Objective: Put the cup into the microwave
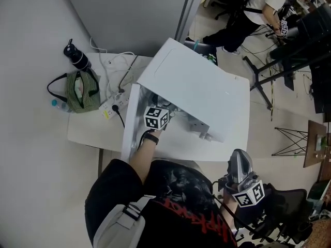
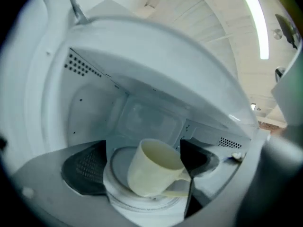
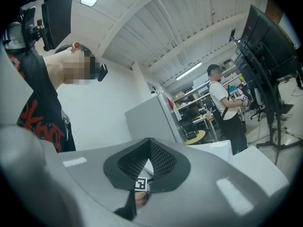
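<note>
A: Now, left gripper?
B: Inside the microwave, jaws wide apart. Cup on the turntable between them, handle by the right pad.
A: Right gripper?
B: Jaws together, empty, well apart from microwave.
</note>
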